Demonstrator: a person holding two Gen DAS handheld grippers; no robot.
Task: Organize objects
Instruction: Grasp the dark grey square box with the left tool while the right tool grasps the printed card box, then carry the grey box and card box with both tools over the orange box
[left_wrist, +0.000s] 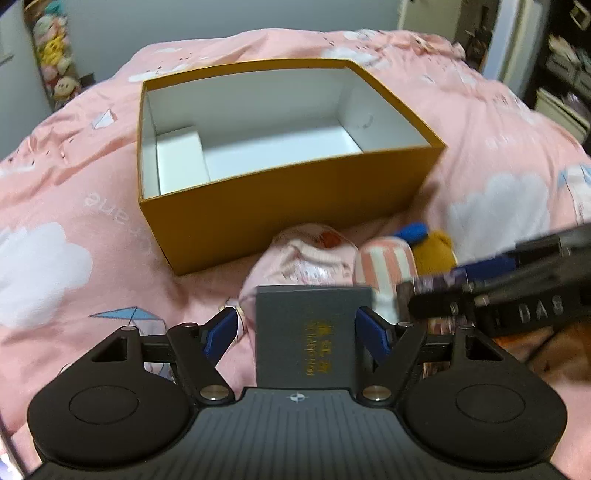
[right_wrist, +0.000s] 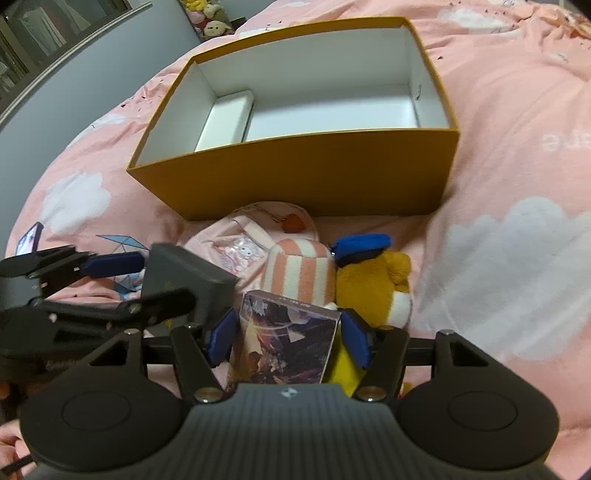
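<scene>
Each hand-held gripper is matt black plastic: the left hand-held gripper (left_wrist: 297, 325) and the right hand-held gripper (right_wrist: 287, 334) share a ribbed grey-black central body bearing a small round white emblem, flanked by two broad rounded lobes with a raised disc. Silver pivot screws join angled black link arms to blue fingers (left_wrist: 373, 332). Pale embossed letters mark the side of the right hand-held gripper's black housing

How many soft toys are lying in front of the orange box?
2: a pink-and-white striped plush in the middle, and a mustard plush with a blue cap touching its right side. Others may be hidden underneath.
</scene>
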